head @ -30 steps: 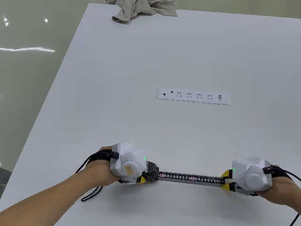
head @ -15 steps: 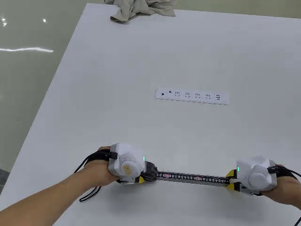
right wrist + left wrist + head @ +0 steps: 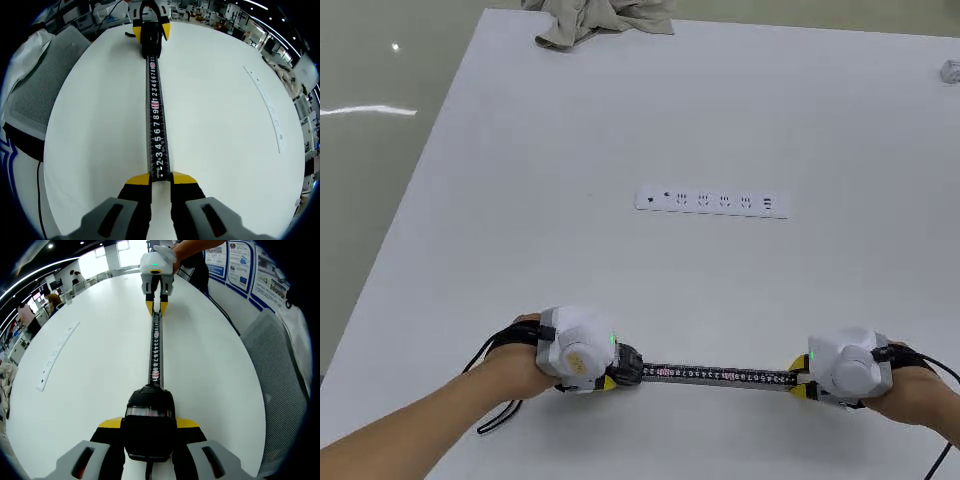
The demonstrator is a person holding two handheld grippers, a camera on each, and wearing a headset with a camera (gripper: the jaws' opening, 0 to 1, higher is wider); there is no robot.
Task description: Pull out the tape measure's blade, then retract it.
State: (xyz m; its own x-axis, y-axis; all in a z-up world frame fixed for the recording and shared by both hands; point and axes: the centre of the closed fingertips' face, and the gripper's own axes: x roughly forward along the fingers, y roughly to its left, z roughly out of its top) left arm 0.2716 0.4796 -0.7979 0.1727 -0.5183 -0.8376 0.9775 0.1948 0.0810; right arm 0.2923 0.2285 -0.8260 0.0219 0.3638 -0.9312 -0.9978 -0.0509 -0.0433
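We've 1 tape measure (image 3: 150,410) clamped in our left gripper (image 3: 616,378), its 1 blade (image 3: 720,376) running rightward along the frame bottom, right gripper (image 3: 797,378) pinching the tip.

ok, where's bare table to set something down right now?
Widest free patch: white table between the crumpled beige cloth and the white power strip. Also free between that strip and the black numbered blade. Crowded at the near edge: left gripper on the black tape measure case, right gripper pinching the blade's tip.
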